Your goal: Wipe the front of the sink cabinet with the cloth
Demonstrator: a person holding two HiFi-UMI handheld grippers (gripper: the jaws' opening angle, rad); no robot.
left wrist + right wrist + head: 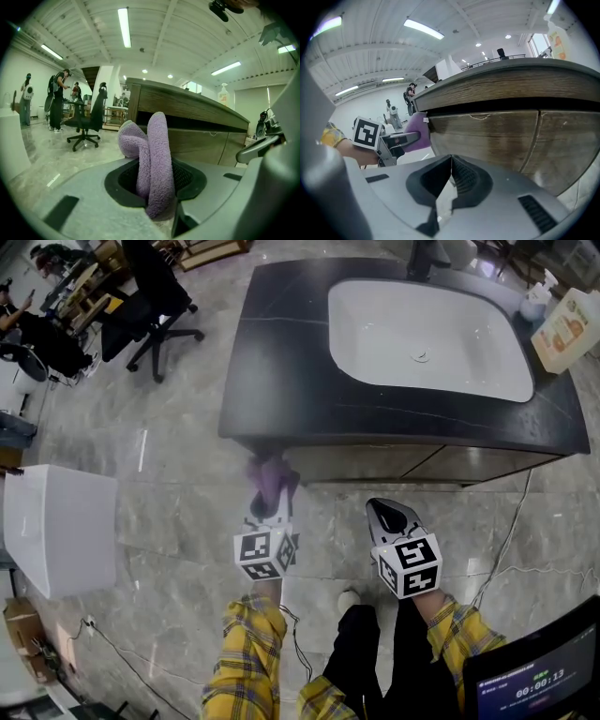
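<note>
Head view, with both gripper views. The left gripper [274, 501] was clamped on a purple cloth [269, 474]. In the left gripper view the cloth [157, 150] stood folded in a loop between the closed jaws and rose above them. The cloth was held at the left end of the sink cabinet [394, 463] front, just under the overhanging edge of the dark countertop [281, 362]. The right gripper view showed the cloth [415, 131] against that left corner of the wood-grain cabinet [497, 136]; whether it actually touched the panel could not be settled.

The right gripper [389, 518] hovered before the middle of the cabinet front, apart from it. Its jaws were pressed together with nothing between them, as its own view of the right gripper [451, 172] showed.

A white basin [422, 334] was set into the countertop, and a bottle [565, 329] stood at the countertop's right rear corner. On the marble floor [178, 418], a black office chair [150, 306] stood well to the cabinet's left, and a white box [61, 526] stood near the left edge of the view.
</note>
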